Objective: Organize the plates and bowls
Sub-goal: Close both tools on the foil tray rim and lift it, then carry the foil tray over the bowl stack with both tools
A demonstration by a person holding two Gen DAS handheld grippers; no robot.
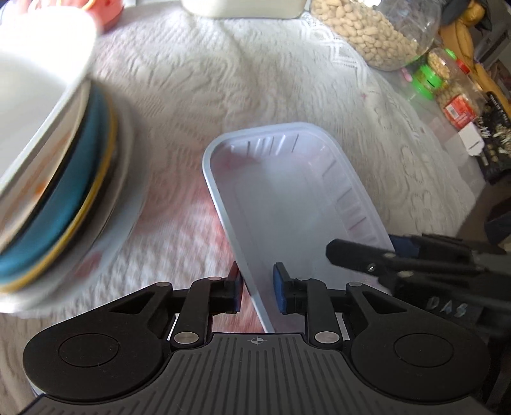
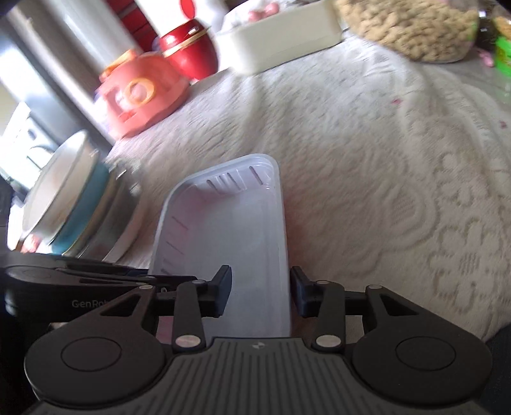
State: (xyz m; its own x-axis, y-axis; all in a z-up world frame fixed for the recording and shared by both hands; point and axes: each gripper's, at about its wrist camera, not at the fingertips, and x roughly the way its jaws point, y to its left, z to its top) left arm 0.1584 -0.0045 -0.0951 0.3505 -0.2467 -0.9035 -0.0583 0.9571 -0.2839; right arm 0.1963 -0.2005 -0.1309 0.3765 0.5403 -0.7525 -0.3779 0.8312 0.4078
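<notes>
Plastic tray point(image 1: 287, 191): translucent, rectangular, ribbed walls, empty; at centre of both views, flat on the table, long side running away from the cameras.
Table point(image 1: 191, 79): covered with white lace cloth, a pinkish tint showing through near the tray.
Left hand-held gripper point(image 1: 258, 287): at lower centre of the left wrist view, straddling the tray's left rim near its closest corner; one pad outside the rim, the blue pad inside the tray; jaws narrowed, but cannot tell whether the pads press on the wall.
Right hand-held gripper point(image 2: 260, 290): at lower centre of the right wrist view, straddling the tray's right rim; one pad inside, the other just outside and against the rim; a fair gap between the pads, and cannot tell whether pinching or only close around the wall.
Stack of plates and bowls point(image 1: 64, 159): left of the tray, near but apart from it; white bowl on top, teal dish with a yellow edge beneath, a wide white plate at the bottom; blurred.
Peanut jar point(image 1: 367, 28): clear, upper right, at the far side of the table.
Cream container point(image 2: 281, 35): upper centre of the right wrist view, far side of the table.
Coral pot point(image 2: 140, 92): upper left, beside a red jar point(image 2: 188, 48).
</notes>
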